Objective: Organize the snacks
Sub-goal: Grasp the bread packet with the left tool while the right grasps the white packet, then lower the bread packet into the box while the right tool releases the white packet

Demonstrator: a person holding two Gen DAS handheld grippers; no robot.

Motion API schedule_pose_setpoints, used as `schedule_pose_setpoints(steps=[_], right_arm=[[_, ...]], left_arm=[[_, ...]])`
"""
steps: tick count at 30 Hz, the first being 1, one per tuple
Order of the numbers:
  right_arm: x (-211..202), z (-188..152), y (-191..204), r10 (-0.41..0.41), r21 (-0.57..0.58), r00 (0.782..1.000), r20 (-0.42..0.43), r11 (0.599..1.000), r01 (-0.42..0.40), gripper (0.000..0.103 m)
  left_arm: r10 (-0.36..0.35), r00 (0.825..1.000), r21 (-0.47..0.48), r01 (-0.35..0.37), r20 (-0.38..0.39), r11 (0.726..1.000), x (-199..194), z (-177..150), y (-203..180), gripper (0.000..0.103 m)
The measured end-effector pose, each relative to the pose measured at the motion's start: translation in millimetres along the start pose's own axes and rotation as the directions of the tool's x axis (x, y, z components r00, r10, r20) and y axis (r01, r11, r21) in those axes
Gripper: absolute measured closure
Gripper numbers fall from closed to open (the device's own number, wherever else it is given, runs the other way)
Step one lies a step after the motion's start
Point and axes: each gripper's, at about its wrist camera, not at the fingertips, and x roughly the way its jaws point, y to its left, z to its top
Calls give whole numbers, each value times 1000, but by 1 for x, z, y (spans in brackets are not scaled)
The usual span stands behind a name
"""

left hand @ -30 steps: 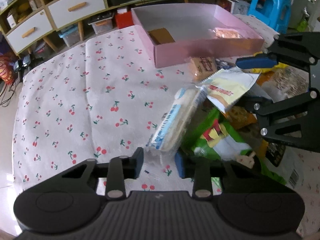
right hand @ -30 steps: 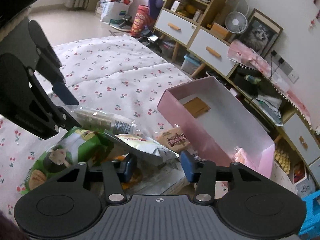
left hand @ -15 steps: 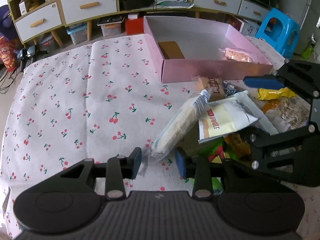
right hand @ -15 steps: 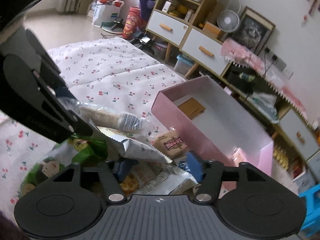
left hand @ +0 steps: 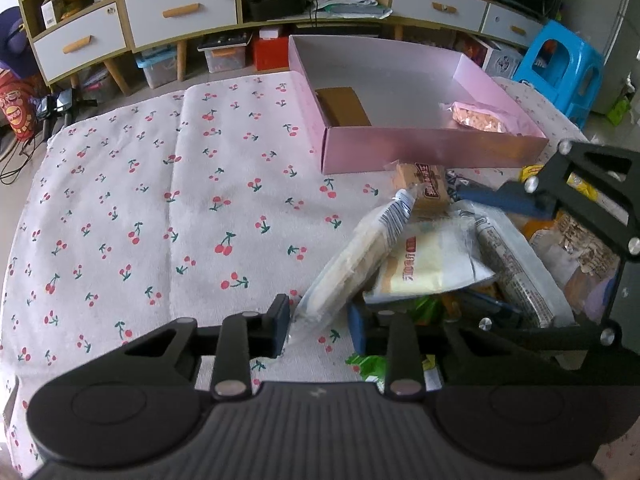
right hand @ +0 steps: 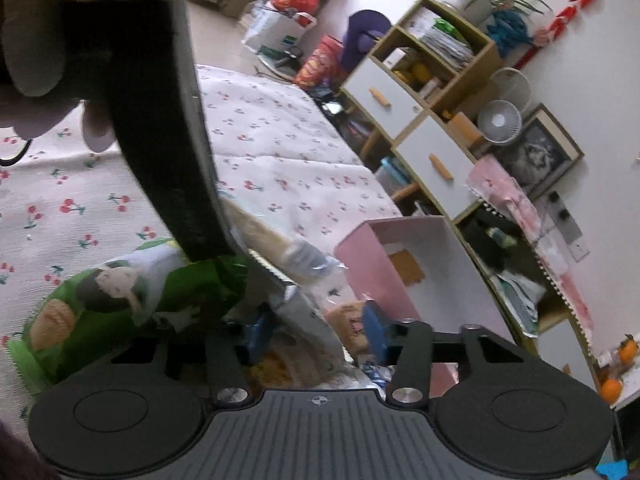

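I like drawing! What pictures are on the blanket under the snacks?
Little red cherries with green stems on the white blanket, seen best in the left wrist view.

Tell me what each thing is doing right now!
left gripper: jaws open around the end of the long cracker pack.
long cracker pack: tilted, leaning on the pile.
right gripper: jaws open over the snack pile.
pink box: open, two snacks inside.
green bag: lying crumpled.
drawers: closed.

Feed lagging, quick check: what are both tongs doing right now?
Left tongs: open, straddling the long cracker pack, not clamped.
Right tongs: open around the silver-edged packet, holding nothing.
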Motion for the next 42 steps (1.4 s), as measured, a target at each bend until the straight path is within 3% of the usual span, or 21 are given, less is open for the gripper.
schedule_pose_setpoints(steps=[10, 11, 16, 21, 26, 32, 36, 42], right_arm=[[0, 4, 2, 47, 14, 999, -15, 999, -47, 85], [-1, 3, 2, 53, 17, 998, -16, 998, -53, 89], [-6, 5, -6, 75, 88, 997, -12, 993, -74, 89], [-9, 6, -29, 142, 251, 990, 0, 958, -138, 89], [-9, 4, -58, 226, 462, 974, 21, 862, -210, 89], [-6, -7, -90, 309, 684, 949, 62, 679, -266, 91], [-9, -13, -105, 326, 768, 939, 106, 573, -285, 91], [-12, -24, -122, 314, 835, 938, 149, 469, -290, 91]], left_arm=[[-35, 999, -43, 34, -12, 998, -4, 1, 3, 81], [-42, 999, -49, 42, -12, 998, -4, 1, 4, 85], [-55, 998, -76, 54, -12, 996, -7, 3, 4, 86], [-94, 996, -144, 92, -8, 985, -10, 6, 8, 87], [-147, 989, -241, 145, 11, 960, -15, 9, 14, 88], [-202, 978, -343, 205, 44, 917, -19, 13, 20, 88], [-237, 967, -400, 254, 93, 881, -23, 17, 23, 88], [-253, 955, -440, 297, 156, 848, -31, 25, 21, 89]])
